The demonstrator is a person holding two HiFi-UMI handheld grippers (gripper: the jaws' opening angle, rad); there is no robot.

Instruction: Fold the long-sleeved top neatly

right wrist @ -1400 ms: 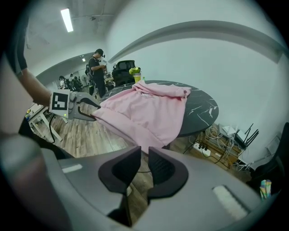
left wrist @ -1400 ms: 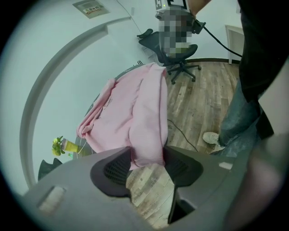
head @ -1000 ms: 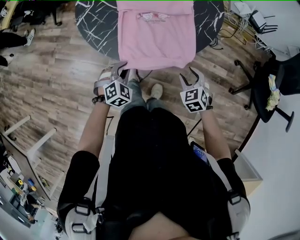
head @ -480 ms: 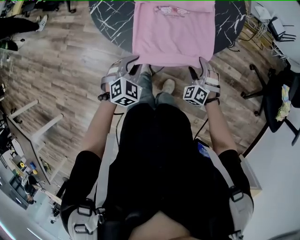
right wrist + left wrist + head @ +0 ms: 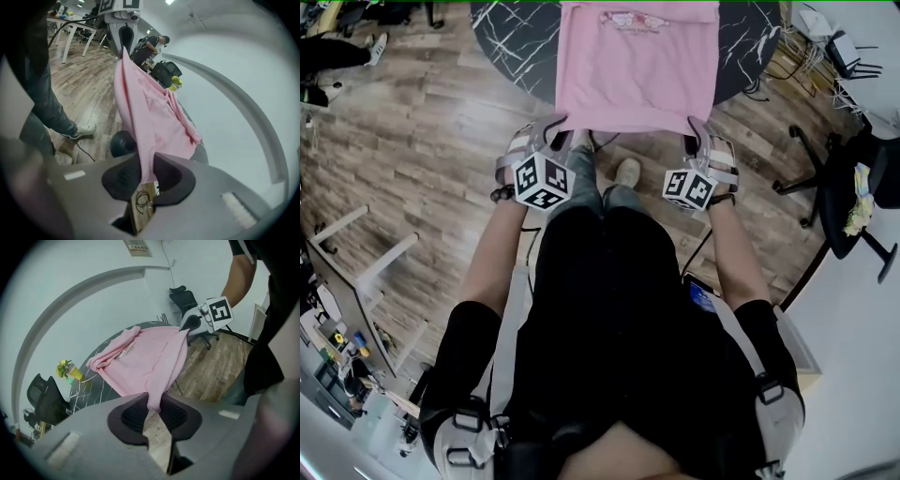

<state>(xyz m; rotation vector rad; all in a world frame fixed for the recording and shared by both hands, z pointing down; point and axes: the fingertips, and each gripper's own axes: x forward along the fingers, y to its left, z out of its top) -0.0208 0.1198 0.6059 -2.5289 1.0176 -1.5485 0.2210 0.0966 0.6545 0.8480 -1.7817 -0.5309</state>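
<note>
Laid flat on dark marbled table (image 5: 511,37): pink long-sleeved top (image 5: 637,70), near hem out past the table edge and off the surface. Pinched narrow on left hem corner: left gripper (image 5: 555,129). Closing on right hem corner, fabric between pads: right gripper (image 5: 694,139). Below: wood floor (image 5: 422,159). Far right: office chair (image 5: 853,178).

Top (image 5: 637,66) on table (image 5: 511,37), hem overhangs near edge; chair (image 5: 862,159) to R of table, shoe (image 5: 626,172) below hem.
</note>
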